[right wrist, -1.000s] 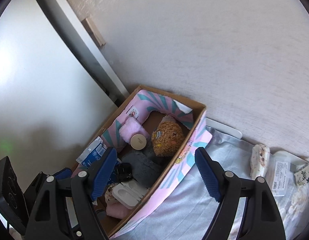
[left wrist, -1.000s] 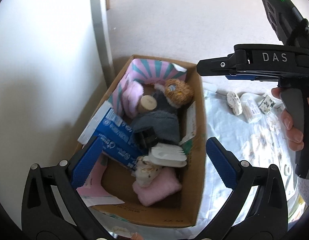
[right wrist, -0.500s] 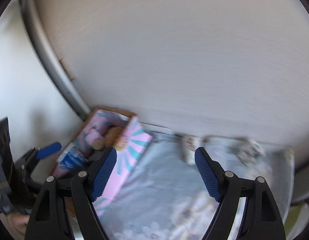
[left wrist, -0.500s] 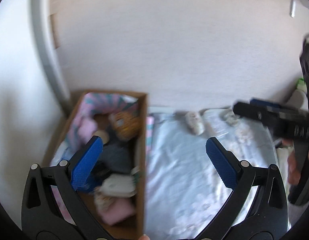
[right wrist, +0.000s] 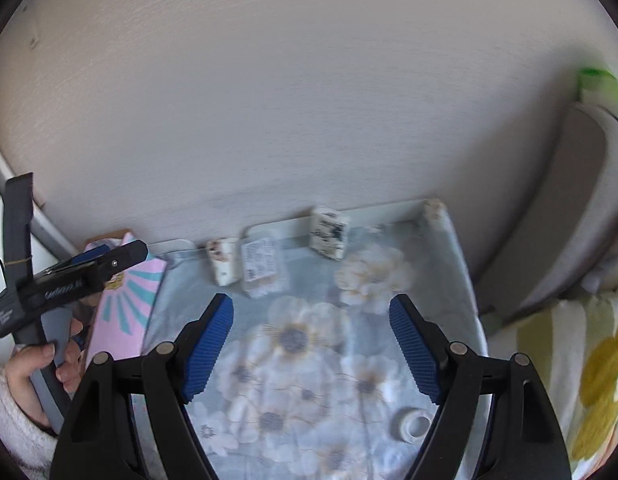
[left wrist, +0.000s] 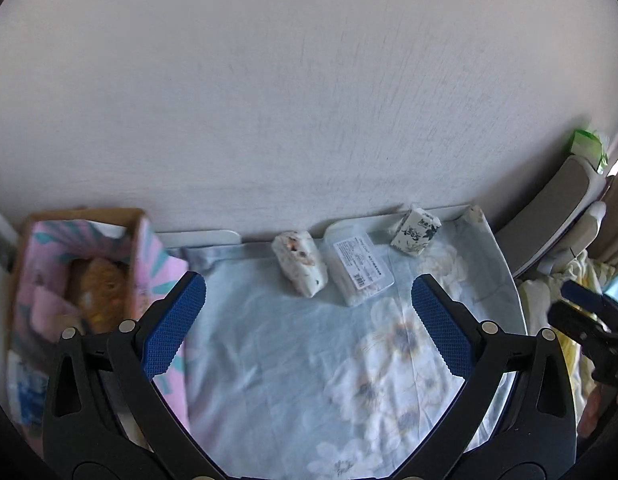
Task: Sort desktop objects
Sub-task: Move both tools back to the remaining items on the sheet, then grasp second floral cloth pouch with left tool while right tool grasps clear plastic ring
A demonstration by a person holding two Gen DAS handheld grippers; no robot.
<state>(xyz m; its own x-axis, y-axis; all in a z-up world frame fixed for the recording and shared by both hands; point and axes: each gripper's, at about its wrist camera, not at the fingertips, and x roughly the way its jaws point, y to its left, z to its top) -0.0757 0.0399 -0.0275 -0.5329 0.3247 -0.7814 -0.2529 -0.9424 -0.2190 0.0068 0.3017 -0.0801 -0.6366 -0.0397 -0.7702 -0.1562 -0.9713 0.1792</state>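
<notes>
Here both the left claw (left wrist: 309, 320) and right claw (right wrist: 311, 344) gape empty, the box (left wrist: 81, 280) partly cut off and blurred.

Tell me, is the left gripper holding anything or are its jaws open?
Open. The left gripper holds nothing; only the floral cloth shows between its blue pads.

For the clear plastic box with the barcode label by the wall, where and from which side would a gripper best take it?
Probably across its two long sides, near the middle. The clear plastic box lies flat on the floral cloth, long axis running away from the wall, so come down from above and the near side. The tissue pack sits close on its left, leaving little room there; the right gripper, jaws open, looks suited.
</notes>
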